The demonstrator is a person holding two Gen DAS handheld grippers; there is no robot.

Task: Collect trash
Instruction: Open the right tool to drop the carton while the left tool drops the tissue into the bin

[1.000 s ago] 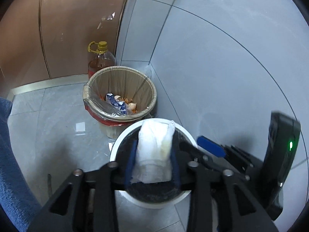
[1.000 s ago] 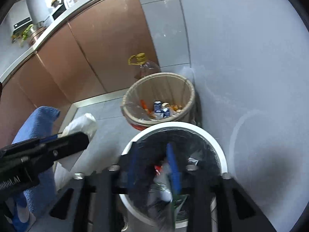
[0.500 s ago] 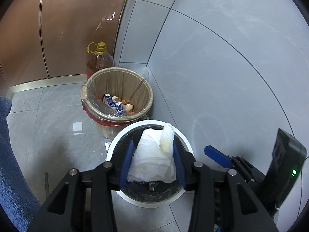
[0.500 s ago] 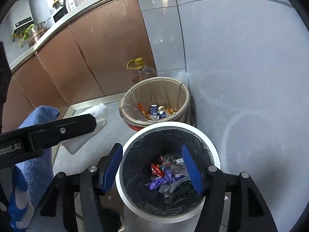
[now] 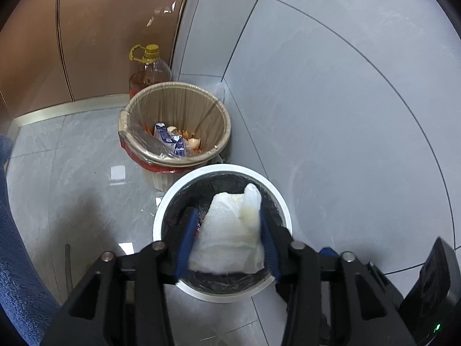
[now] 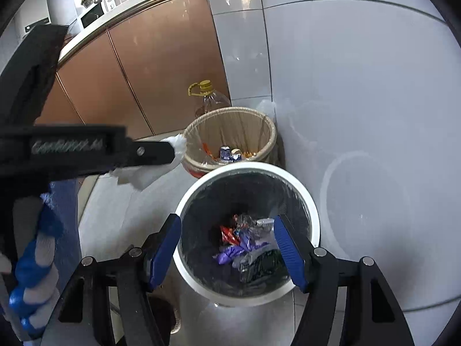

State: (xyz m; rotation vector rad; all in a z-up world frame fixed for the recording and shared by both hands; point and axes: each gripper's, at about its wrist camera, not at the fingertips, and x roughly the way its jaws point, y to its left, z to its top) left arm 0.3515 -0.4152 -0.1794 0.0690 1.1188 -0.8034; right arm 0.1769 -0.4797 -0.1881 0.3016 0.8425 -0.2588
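Observation:
My left gripper [image 5: 226, 240] is shut on a crumpled white tissue [image 5: 230, 233] and holds it above the white-rimmed bin with a black liner [image 5: 276, 199]. In the right wrist view the left gripper and tissue [image 6: 149, 174] show at the left, above the floor beside the bin. My right gripper [image 6: 227, 249] is open and empty above the same bin [image 6: 311, 210], which holds several wrappers [image 6: 247, 239].
A tan-lined waste basket [image 5: 175, 124] with a carton and eggshells stands behind the bin, against the grey tiled wall. An oil bottle [image 5: 148, 72] stands behind it by brown cabinets. A blue cloth [image 5: 14, 259] is at the left.
My right gripper opened and rose above the bin; wrappers now lie in it. My left gripper with the tissue rose a little over the bin.

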